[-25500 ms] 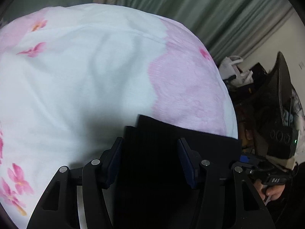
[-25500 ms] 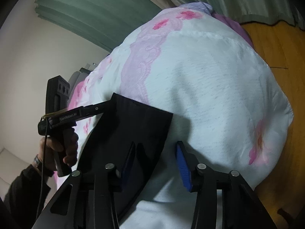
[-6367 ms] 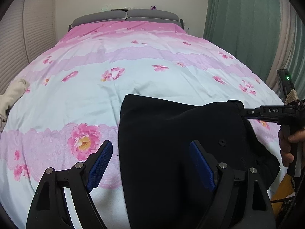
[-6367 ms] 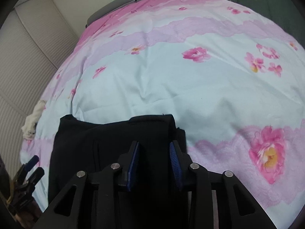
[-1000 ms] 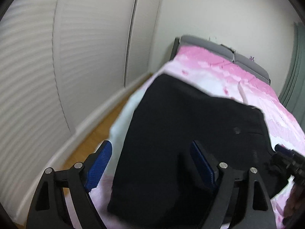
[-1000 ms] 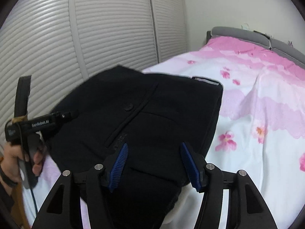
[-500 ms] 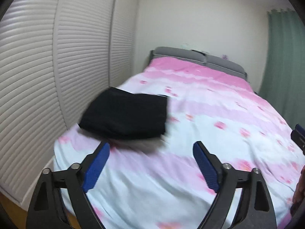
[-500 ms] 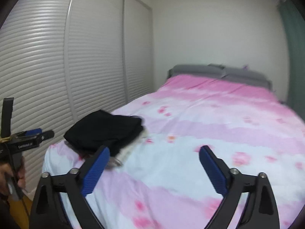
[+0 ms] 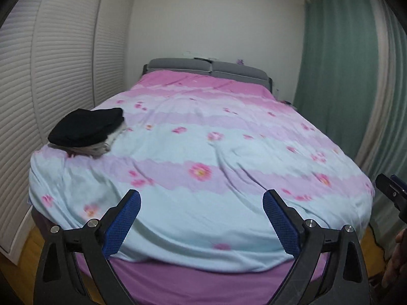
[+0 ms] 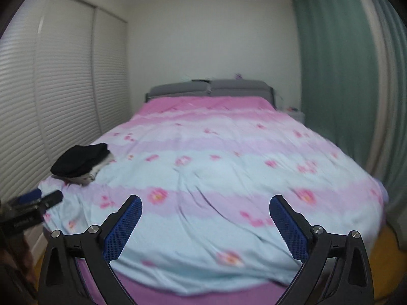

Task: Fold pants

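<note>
The folded black pants [image 9: 86, 127] lie on top of a small pile of folded light clothes [image 9: 101, 148] at the near left corner of the bed; they also show in the right wrist view [image 10: 80, 160]. My left gripper [image 9: 201, 198] is open and empty, held back from the foot of the bed. My right gripper [image 10: 204, 202] is open and empty too, also back from the bed. Each gripper shows at the edge of the other's view: the right one [image 9: 390, 190], the left one [image 10: 38, 200].
The bed has a pink and pale blue flowered cover [image 9: 216, 157] and a grey headboard [image 9: 208, 68]. White slatted wardrobe doors [image 9: 51, 76] stand along the left. Green curtains [image 9: 338, 76] hang on the right. Wooden floor [image 10: 381, 254] shows around the foot of the bed.
Both grippers have pulled back from the pile to the foot of the bed and swung to face its middle. The black pants stay on the pile at the left corner.
</note>
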